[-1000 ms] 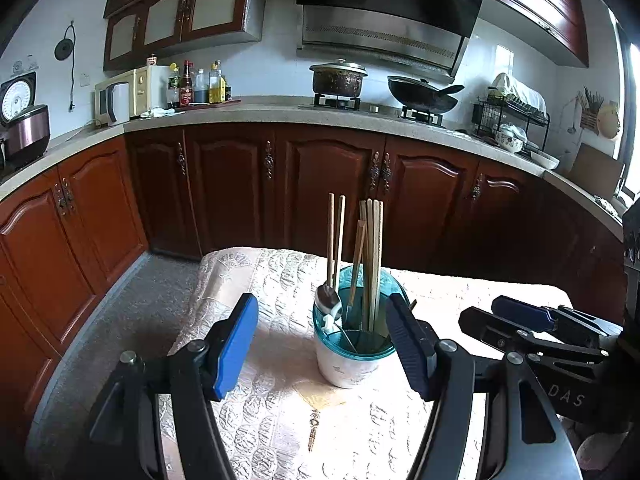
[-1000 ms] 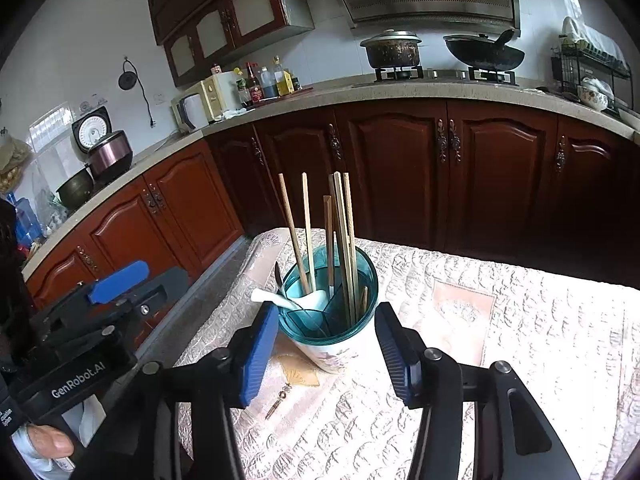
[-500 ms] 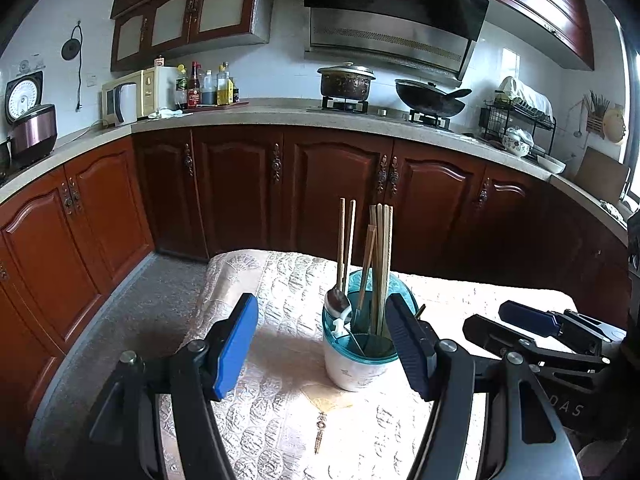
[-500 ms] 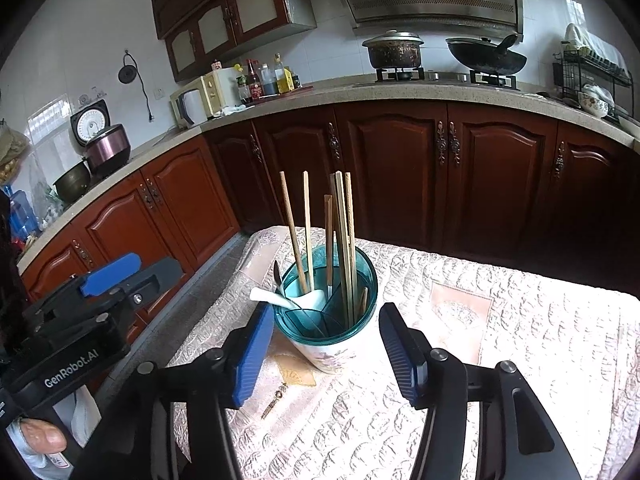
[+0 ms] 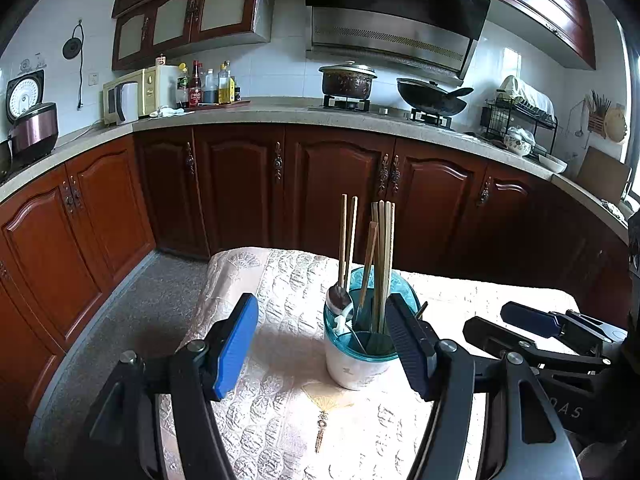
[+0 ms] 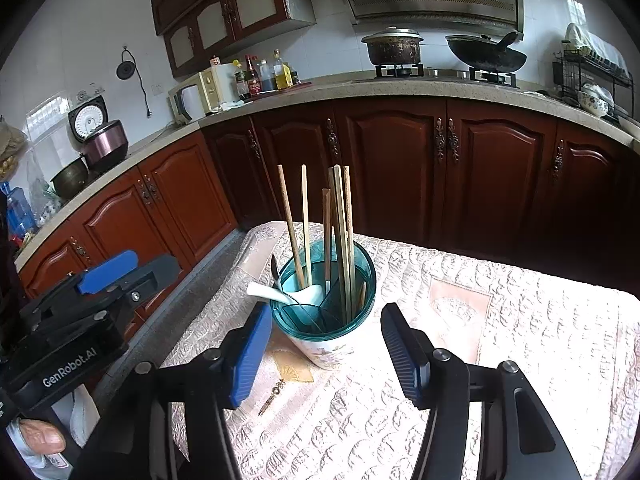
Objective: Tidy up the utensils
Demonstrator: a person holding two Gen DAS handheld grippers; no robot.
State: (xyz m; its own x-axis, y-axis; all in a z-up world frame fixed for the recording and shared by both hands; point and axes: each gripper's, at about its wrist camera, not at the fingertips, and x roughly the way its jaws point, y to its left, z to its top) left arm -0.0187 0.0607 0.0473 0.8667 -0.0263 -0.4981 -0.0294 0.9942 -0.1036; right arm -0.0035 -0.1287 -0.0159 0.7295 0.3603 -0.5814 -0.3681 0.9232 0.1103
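Observation:
A white utensil holder with a teal rim (image 5: pixel 356 364) (image 6: pixel 332 344) stands on the cloth-covered table. It holds several wooden chopsticks (image 5: pixel 382 264) (image 6: pixel 340 232), a metal spoon (image 5: pixel 339 300) and a white ceramic spoon (image 6: pixel 272 294). My left gripper (image 5: pixel 324 350) is open and empty, just short of the holder. My right gripper (image 6: pixel 326 354) is open and empty, its fingers either side of the holder's near face. Each gripper shows in the other's view, the right one (image 5: pixel 532 326) and the left one (image 6: pixel 108 276).
The table has a pale embroidered cloth (image 6: pixel 500 320) with a small tassel charm (image 6: pixel 274 394) lying near the holder. Dark wooden cabinets (image 5: pixel 336 192) run behind the table. The floor (image 5: pixel 132 320) drops off at the left edge.
Both grippers have drawn back and risen slightly from the holder, so it sits lower and a little farther in each view. Both stay open. The utensils have not moved.

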